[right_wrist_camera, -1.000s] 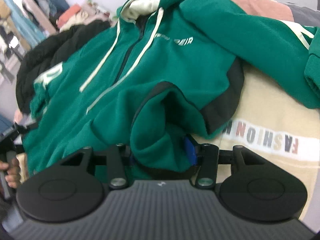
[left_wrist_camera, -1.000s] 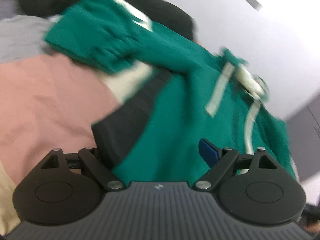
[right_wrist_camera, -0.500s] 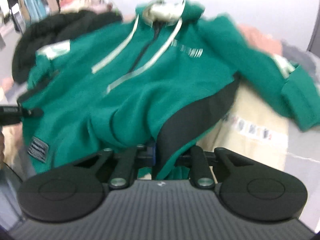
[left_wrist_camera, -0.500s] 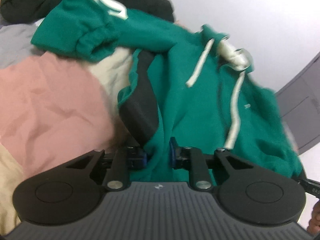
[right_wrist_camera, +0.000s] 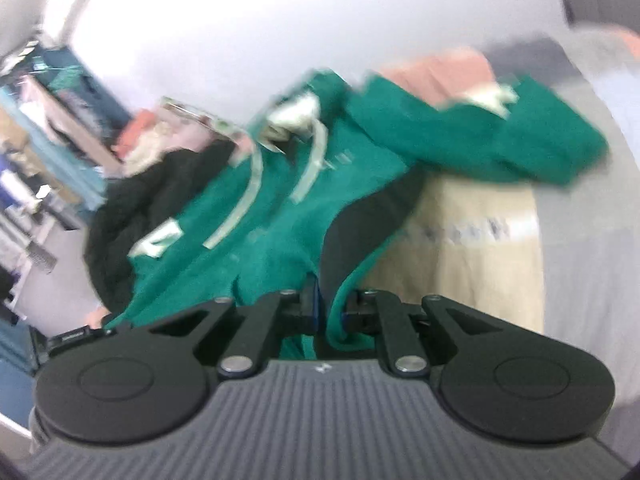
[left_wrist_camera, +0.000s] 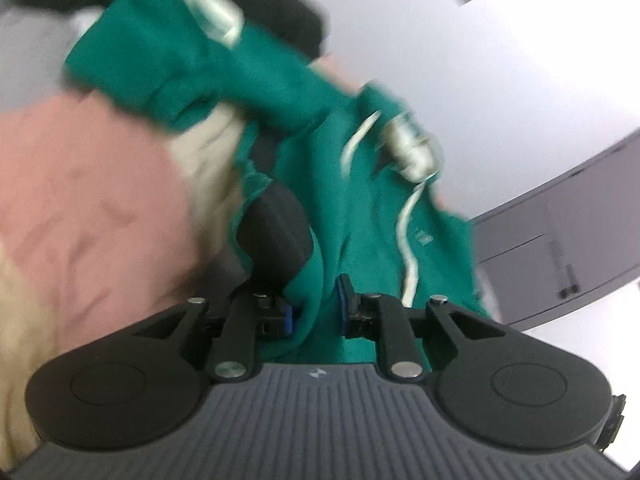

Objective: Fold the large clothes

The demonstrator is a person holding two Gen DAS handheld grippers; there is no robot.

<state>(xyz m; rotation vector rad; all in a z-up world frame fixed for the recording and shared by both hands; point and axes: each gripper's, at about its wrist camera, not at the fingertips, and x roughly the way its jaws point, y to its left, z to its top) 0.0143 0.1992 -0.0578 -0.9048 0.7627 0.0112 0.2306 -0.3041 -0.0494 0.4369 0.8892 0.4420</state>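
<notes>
Both views are blurred. The left gripper [left_wrist_camera: 314, 312] is closed on the hem of the green hoodie [left_wrist_camera: 360, 224], green fabric bunched between its blue pads [left_wrist_camera: 343, 300] beside the black side panel [left_wrist_camera: 276, 228]. The right gripper [right_wrist_camera: 330, 312] pinches the hoodie [right_wrist_camera: 256, 216] too, its fingers nearly together on a fold where green cloth meets the black panel [right_wrist_camera: 360, 220].

The hoodie stretches away from both grippers, front side up, with pale drawstrings [right_wrist_camera: 248, 204] running toward the hood [right_wrist_camera: 296, 116]. One sleeve [right_wrist_camera: 480, 136] reaches out toward the right edge of the pile, its cuff lying over a beige garment [right_wrist_camera: 472, 248] with faint lettering. In the left view the sleeve [left_wrist_camera: 180, 60] lies above a pink cloth [left_wrist_camera: 92, 200]. A black garment [right_wrist_camera: 132, 208] lies along the hoodie's far left side.
</notes>
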